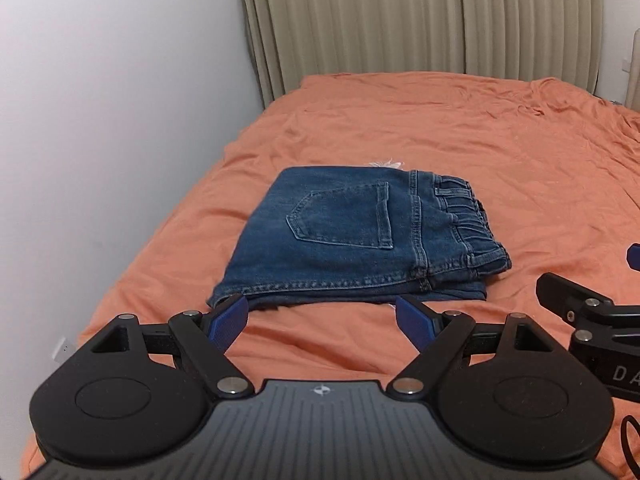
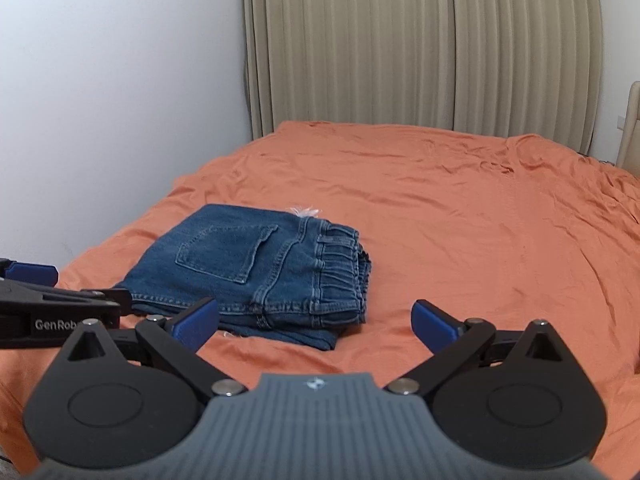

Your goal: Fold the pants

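Note:
Blue denim pants (image 1: 352, 236) lie folded into a compact stack on the orange bed sheet (image 1: 460, 140), back pocket up, elastic waistband to the right. They also show in the right wrist view (image 2: 256, 268), left of centre. My left gripper (image 1: 322, 322) is open and empty, just short of the stack's near edge. My right gripper (image 2: 316, 326) is open and empty, near the stack's right corner. Each gripper shows at the edge of the other's view: the right gripper (image 1: 588, 312), the left gripper (image 2: 56, 300).
A white wall (image 1: 100, 120) runs along the bed's left side. Beige curtains (image 1: 420, 16) hang behind the bed. The wrinkled sheet (image 2: 480, 232) spreads bare to the right of the pants. A small white scrap (image 2: 306, 211) peeks out behind the stack.

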Motion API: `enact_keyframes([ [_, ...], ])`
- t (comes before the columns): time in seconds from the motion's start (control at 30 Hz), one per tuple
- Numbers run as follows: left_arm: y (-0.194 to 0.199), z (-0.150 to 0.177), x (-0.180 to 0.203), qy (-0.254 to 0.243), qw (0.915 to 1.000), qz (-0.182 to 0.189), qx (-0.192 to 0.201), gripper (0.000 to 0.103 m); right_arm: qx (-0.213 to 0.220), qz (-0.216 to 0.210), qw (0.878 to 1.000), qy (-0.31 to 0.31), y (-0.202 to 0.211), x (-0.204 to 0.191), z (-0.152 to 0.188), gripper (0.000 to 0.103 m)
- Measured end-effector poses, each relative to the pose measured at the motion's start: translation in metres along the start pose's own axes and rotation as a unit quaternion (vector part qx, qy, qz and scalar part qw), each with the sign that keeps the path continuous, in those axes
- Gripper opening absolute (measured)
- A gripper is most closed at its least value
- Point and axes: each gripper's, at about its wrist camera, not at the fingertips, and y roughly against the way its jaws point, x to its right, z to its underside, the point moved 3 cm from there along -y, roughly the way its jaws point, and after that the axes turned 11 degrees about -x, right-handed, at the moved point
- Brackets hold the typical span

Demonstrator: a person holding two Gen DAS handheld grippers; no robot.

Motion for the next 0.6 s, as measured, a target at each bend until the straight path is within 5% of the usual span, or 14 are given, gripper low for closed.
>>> enact_keyframes([
  [0.6,0.0055,-0.0020,0.0010,-0.002,1.0000,-0.005,0.003,0.098,0.005,-0.008,1.000,-0.007,0.0045,0.0028,-0.0018,0.098],
])
